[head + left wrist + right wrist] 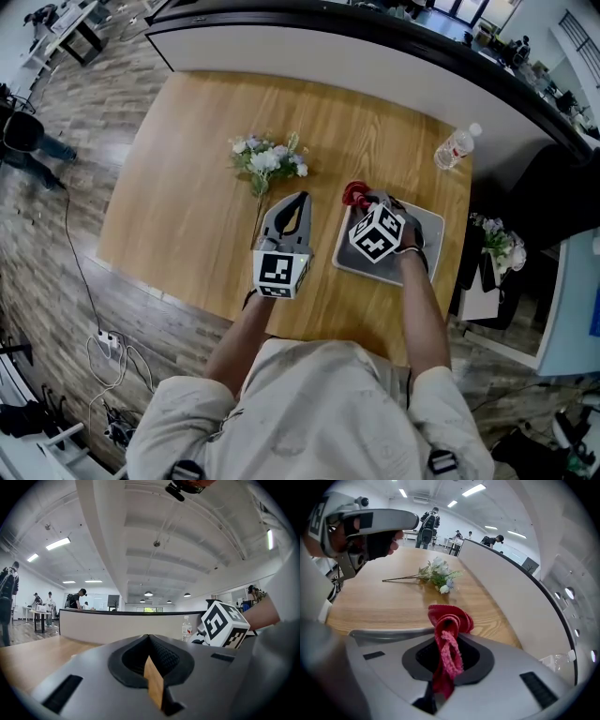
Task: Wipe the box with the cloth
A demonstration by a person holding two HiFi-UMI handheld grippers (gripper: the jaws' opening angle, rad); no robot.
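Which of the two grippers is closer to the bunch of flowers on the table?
Left. The left gripper sits just right of the flowers, beside their stem, jaws shut. The right gripper, clamping the red cloth, is farther right over the grey box.

Left grey hand-held gripper [298, 201] pointing forward, jaws pressed together and empty, right grey hand-held gripper [367, 199] just beside it, jaws clamped on a bunched red cloth [446, 639], bare left forearm [242, 333] and right forearm [424, 314] both stretched ahead
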